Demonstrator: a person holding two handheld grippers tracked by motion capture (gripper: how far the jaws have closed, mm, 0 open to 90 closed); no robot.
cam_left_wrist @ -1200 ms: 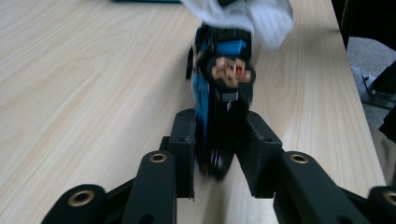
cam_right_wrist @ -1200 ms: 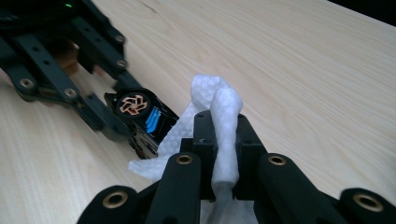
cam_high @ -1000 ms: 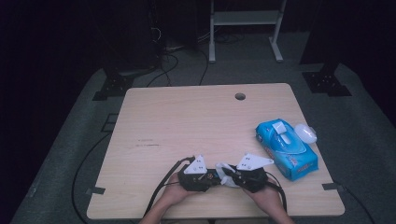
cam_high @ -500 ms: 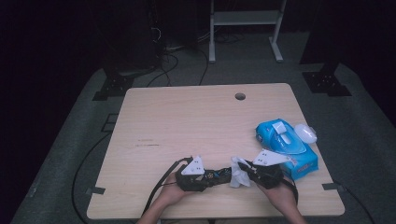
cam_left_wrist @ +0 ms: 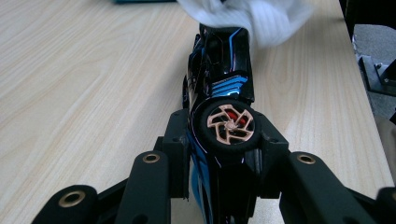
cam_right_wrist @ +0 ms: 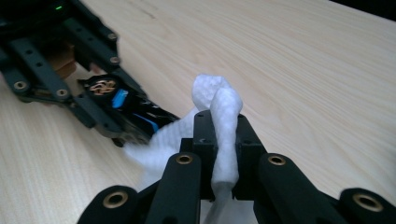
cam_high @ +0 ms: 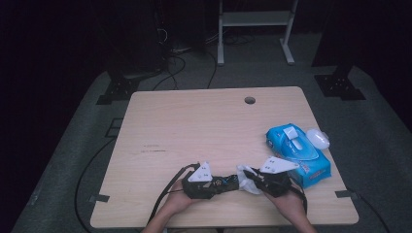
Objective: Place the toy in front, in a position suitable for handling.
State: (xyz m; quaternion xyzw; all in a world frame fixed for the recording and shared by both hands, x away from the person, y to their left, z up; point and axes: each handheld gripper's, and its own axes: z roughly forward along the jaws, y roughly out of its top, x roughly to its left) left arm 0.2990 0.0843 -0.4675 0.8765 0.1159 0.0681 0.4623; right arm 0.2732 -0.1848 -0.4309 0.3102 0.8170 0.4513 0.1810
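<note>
A black toy car (cam_left_wrist: 224,84) with blue stripes and a copper-coloured wheel lies on its side in my left gripper (cam_left_wrist: 223,136), whose jaws are shut on its flanks. My right gripper (cam_right_wrist: 219,135) is shut on a white wipe (cam_right_wrist: 224,112), and the wipe's loose end drapes over the car's far end (cam_right_wrist: 135,116). In the high view both grippers sit near the table's front edge, the left gripper (cam_high: 221,183) pointing right and the right gripper (cam_high: 253,182) pointing left, with the wipe (cam_high: 245,177) between them against the car (cam_high: 227,183).
A blue pack of wipes (cam_high: 296,153) lies just right of my right hand, with a white rounded object (cam_high: 318,138) beside it. The wooden table (cam_high: 194,126) has a cable hole (cam_high: 249,100) at the back. Cables trail off the front left.
My right gripper has shifted a little to the right with the wipe, towards the blue pack. The left gripper and the car have stayed where they were.
</note>
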